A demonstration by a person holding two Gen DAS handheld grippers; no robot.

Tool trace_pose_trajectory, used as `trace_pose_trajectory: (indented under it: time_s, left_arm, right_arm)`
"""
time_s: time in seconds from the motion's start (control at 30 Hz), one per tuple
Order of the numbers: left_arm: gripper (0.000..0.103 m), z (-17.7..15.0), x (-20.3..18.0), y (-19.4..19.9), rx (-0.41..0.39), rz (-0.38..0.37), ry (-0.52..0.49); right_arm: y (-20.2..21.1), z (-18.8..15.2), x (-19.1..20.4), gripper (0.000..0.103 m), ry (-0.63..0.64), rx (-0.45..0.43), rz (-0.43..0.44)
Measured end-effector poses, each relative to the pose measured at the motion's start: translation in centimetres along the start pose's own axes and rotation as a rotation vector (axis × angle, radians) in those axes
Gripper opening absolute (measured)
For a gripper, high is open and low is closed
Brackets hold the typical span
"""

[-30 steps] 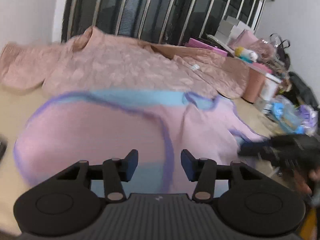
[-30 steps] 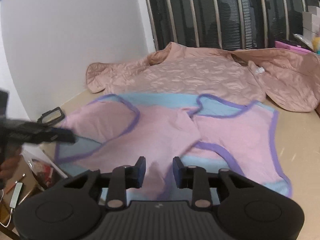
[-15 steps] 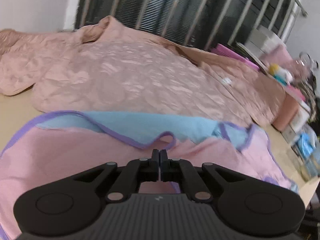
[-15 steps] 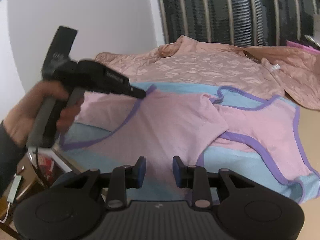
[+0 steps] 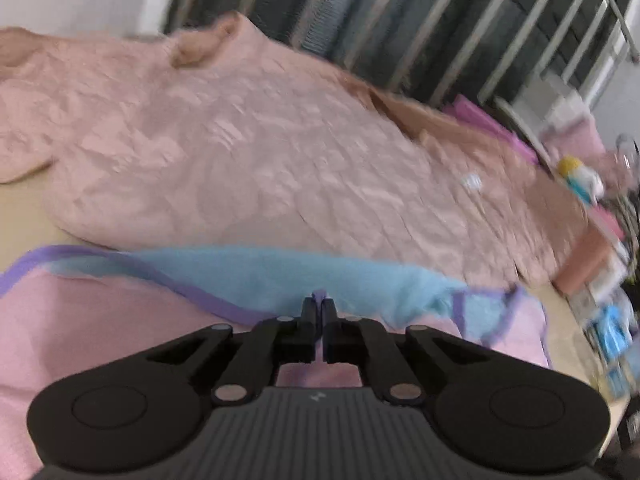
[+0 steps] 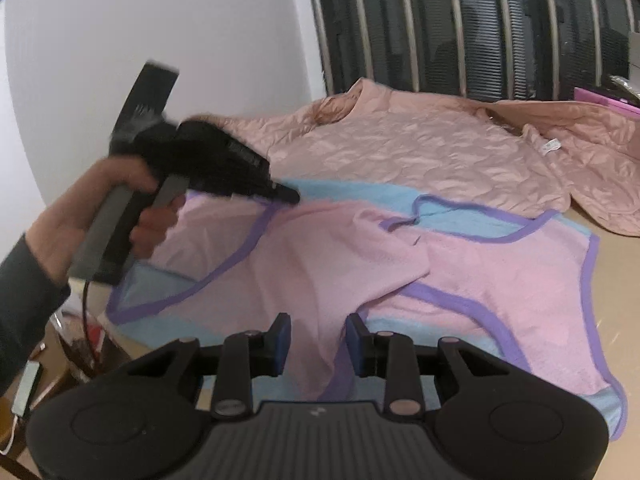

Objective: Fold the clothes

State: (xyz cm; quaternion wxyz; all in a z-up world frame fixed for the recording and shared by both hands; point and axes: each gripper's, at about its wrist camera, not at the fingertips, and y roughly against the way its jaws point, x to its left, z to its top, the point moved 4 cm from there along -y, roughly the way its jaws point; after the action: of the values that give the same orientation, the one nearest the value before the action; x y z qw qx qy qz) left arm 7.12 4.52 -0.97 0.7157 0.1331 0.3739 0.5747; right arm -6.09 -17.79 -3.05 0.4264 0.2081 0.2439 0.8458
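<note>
Tan surface (image 6: pixel 616 280) under a barred window (image 6: pixel 480 24), pink-and-blue garment (image 6: pixel 320 264) spread on it. My left gripper (image 5: pixel 319 303) is clenched on its purple trim at the far edge; the right gripper (image 6: pixel 316 330) hangs released over the near hem. Soft, floppy fleece, so I'd grab trim. A quilted peach jacket (image 6: pixel 420 148) crowds just behind the garment.

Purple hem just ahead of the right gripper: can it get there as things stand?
Probably yes. The right gripper is open over the pink garment, and nothing lies between it and the purple hem.
</note>
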Motion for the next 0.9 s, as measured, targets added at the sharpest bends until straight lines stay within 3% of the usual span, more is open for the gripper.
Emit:
trace_pose_trajectory:
  time_s: [0.03, 0.1, 0.13, 0.17, 0.23, 0.27, 0.4, 0.5, 0.53, 0.57, 0.6, 0.67, 0.8, 0.9]
  left_arm:
    - [0.002, -0.2, 0.3, 0.9, -0.017, 0.017, -0.005]
    - [0.014, -0.8, 0.8, 2.8, -0.049, 0.051, -0.016]
    - [0.031, -1.0, 1.1, 3.7, -0.066, 0.068, -0.021]
    - [0.039, -1.3, 1.4, 4.6, -0.082, 0.086, -0.026]
    - [0.039, -1.8, 1.9, 6.5, -0.115, 0.120, -0.037]
    - [0.039, -2.7, 1.4, 7.8, -0.101, 0.084, -0.078]
    - [0.039, -8.4, -0.8, 10.4, 0.044, -0.029, -0.219]
    - [0.037, -11.3, -2.5, 10.9, 0.054, -0.018, -0.325]
    - [0.023, -11.7, -2.8, 11.0, 0.052, -0.006, -0.356]
    - [0.002, -11.9, -3.1, 11.0, 0.055, 0.013, -0.378]
    - [0.001, -11.9, -3.0, 11.2, 0.051, 0.016, -0.380]
    - [0.001, -12.1, -2.6, 12.0, 0.051, 0.017, -0.395]
    - [0.001, -12.3, -1.4, 13.5, 0.026, 0.059, -0.367]
    - [0.015, -12.5, -1.6, 14.7, 0.016, 0.032, -0.362]
  right_arm:
    - [-0.2, -0.2, 0.2, 0.029, 0.008, 0.009, -0.002]
    - [-0.3, -0.5, 0.4, 0.029, 0.008, 0.008, -0.001]
    - [-0.2, -0.6, 0.5, 0.029, 0.004, 0.002, 0.000]
    - [-0.1, -0.6, 0.3, 0.029, -0.003, -0.002, 0.002]
    - [0.1, -0.6, 0.1, 0.029, -0.018, -0.010, 0.007]
    - [0.7, -0.6, -0.2, 0.029, -0.013, -0.020, 0.006]
    - [2.5, -0.8, -1.2, 0.029, -0.010, -0.034, 0.014]
    - [2.6, -1.3, -1.2, 0.028, -0.002, -0.008, 0.041]
    - [2.4, -1.5, -0.7, 0.026, 0.021, -0.003, 0.030]
    - [2.1, -1.6, -0.3, 0.012, 0.044, 0.003, 0.017]
    - [1.8, -1.7, 0.0, 0.004, 0.054, -0.001, -0.005]
    - [1.7, -1.8, -0.2, 0.004, 0.038, -0.004, -0.058]
    - [2.5, -2.0, -1.1, 0.009, -0.009, -0.011, -0.058]
    - [4.1, -1.8, -1.2, 0.020, 0.007, -0.053, -0.057]
